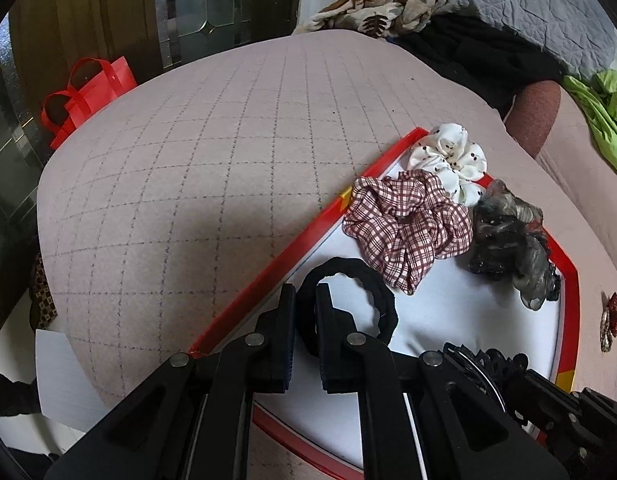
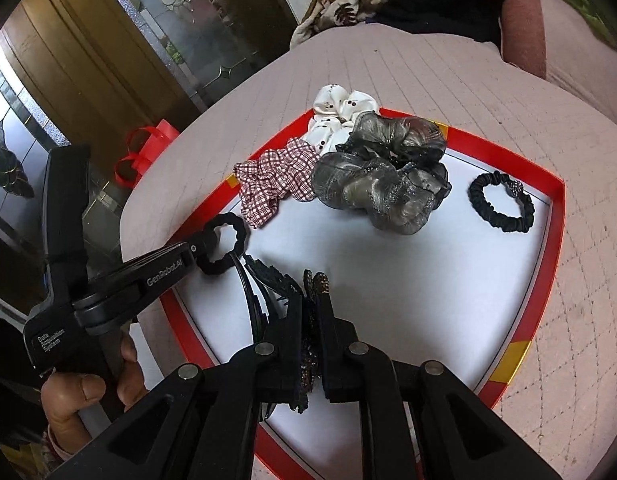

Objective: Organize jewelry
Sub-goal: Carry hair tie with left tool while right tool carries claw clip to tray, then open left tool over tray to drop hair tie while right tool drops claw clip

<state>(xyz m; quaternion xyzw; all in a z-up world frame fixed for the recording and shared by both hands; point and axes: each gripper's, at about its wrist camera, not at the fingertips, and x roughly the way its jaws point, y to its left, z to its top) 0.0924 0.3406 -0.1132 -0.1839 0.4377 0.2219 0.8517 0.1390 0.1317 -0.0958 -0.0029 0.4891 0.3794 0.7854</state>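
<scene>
Two tools work over a red-rimmed white tray [image 2: 546,240] set on a pink checked bed [image 1: 188,168]. Left tool [image 1: 306,300], its fingers nearly closed, pinches a black hair tie [image 1: 348,276] by one side, the loop standing out beyond the fingertips above the tray's near left corner; the same tool [image 2: 198,250] and hair tie [image 2: 224,250] show from the right wrist camera, with the person's hand [image 2: 88,392] on the handle. Right tool [image 2: 313,300], fingers drawn close together, clamps a dark beaded hair accessory [image 2: 310,356], black lace and thin black bands of it fanning out to the left. Across the tray's far side lie a red plaid scrunchie [image 2: 274,178], a white dotted scrunchie [image 2: 336,116] partly over the rim, and a grey sheer scrunchie [image 2: 380,176], the three touching. Alone near the right rim sits a thin black scrunchie [image 2: 502,208]. Off the tray, on the bed, rests a small red ornament [image 1: 612,320]. Beyond the bed's edge stands a red bag [image 1: 88,88].
</scene>
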